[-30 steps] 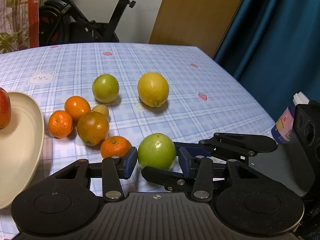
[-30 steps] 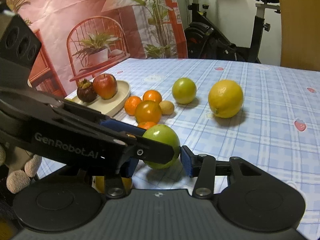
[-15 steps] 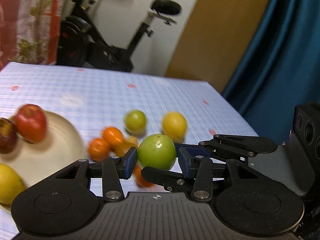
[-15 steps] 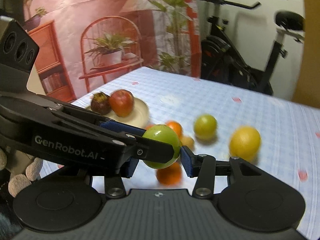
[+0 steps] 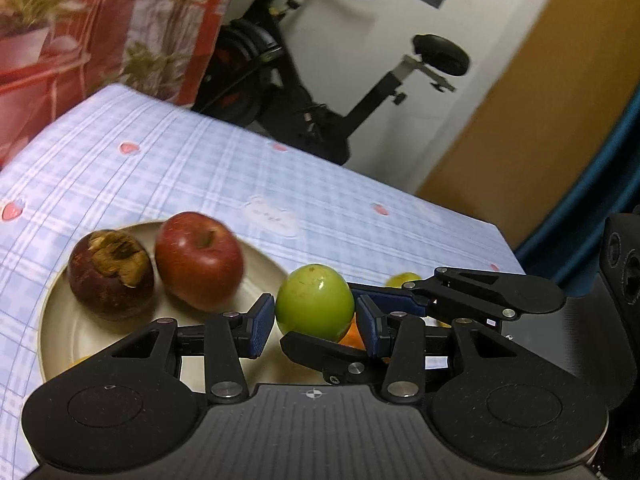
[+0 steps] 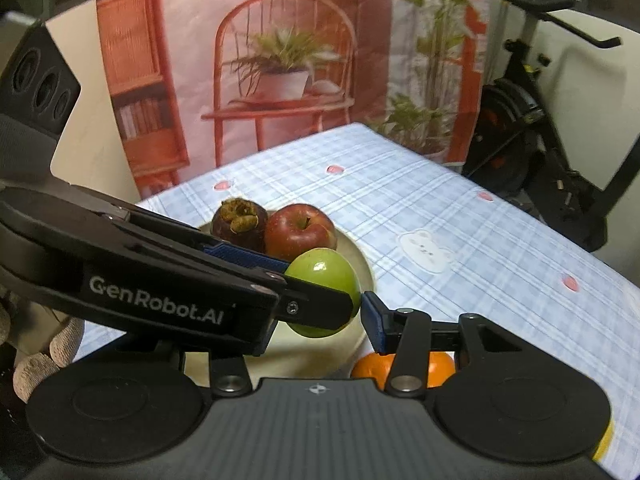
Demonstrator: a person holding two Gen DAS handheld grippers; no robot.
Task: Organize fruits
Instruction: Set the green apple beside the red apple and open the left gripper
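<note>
A blue checked tablecloth covers the table; an exercise bike stands beyond its far edge. Both the left gripper and right gripper grasp one green fruit above the cream plate rim. "GenRobot.AI" marks the left gripper.

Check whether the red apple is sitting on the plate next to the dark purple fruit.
Yes, the red apple rests on the plate right beside the dark purple fruit.

Orange mostly hidden behind right claw (plate beside).
</note>
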